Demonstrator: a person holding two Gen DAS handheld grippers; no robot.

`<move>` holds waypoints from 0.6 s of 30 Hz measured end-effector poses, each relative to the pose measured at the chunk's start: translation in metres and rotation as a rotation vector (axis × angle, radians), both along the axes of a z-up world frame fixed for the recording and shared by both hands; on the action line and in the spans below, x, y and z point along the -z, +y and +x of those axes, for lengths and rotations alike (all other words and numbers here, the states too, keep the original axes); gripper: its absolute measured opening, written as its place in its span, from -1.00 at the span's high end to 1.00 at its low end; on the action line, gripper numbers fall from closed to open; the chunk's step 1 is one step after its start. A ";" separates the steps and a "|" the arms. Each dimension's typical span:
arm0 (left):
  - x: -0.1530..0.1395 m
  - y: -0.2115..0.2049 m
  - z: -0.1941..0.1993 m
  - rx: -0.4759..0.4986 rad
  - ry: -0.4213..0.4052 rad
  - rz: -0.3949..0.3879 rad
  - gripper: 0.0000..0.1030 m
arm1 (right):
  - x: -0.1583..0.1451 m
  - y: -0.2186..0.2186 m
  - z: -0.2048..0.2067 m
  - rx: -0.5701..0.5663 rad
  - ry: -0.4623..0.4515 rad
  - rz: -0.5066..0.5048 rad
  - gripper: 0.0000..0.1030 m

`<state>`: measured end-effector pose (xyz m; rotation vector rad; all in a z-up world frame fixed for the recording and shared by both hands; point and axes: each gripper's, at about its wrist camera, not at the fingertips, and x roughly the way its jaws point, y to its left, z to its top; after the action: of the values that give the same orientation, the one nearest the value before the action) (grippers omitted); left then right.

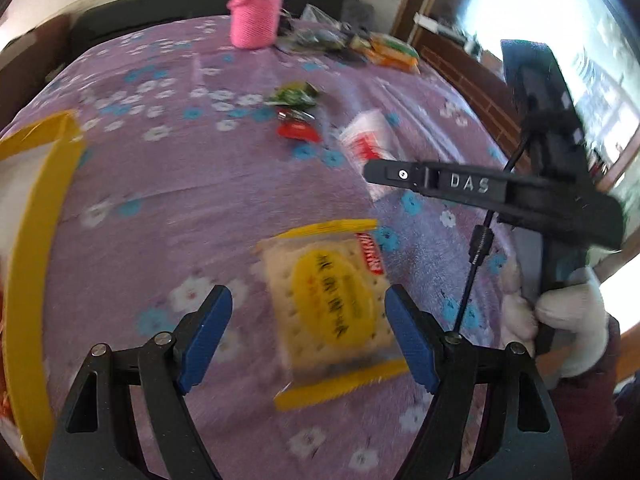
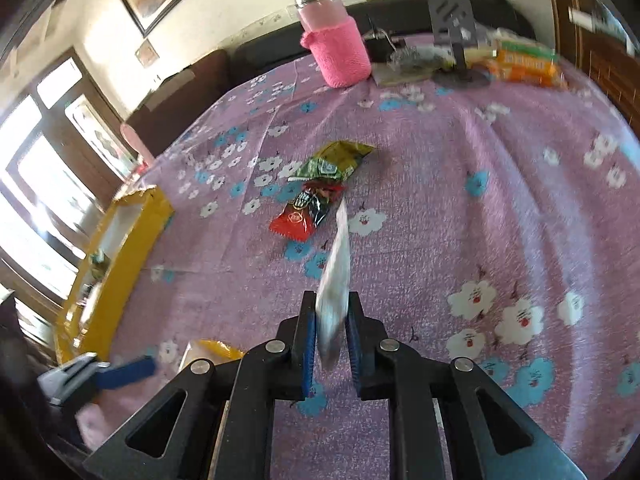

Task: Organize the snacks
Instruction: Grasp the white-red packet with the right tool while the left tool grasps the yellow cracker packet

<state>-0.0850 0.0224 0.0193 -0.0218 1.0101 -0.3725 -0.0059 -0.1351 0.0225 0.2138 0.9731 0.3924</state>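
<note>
My left gripper (image 1: pixel 308 332) is open above a yellow-edged cracker packet (image 1: pixel 332 308) that lies on the purple flowered cloth between its blue fingers. My right gripper (image 2: pixel 330 328) is shut on a white and red snack packet (image 2: pixel 335 276), held edge-on above the cloth; the same packet (image 1: pixel 368 142) shows in the left wrist view at the right gripper's tip. A green packet (image 2: pixel 336 160) and a red packet (image 2: pixel 298 218) lie together mid-table. A yellow box (image 2: pixel 116 248) stands open at the left edge; it also shows in the left wrist view (image 1: pixel 28 272).
A bottle in a pink knitted sleeve (image 2: pixel 336 48) stands at the far side. Orange and green packets (image 2: pixel 524 62) and a dark stand (image 2: pixel 460 40) lie at the far right. The left gripper's blue finger (image 2: pixel 128 368) shows low left in the right wrist view.
</note>
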 end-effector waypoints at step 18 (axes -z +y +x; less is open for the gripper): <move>0.003 0.015 -0.006 -0.051 -0.057 0.031 -0.37 | 0.007 0.008 0.003 0.044 -0.066 -0.005 0.42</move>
<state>-0.0907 0.0373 0.0160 -0.0093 0.9566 -0.3091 -0.0034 -0.1270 0.0153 0.2157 0.9033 0.3546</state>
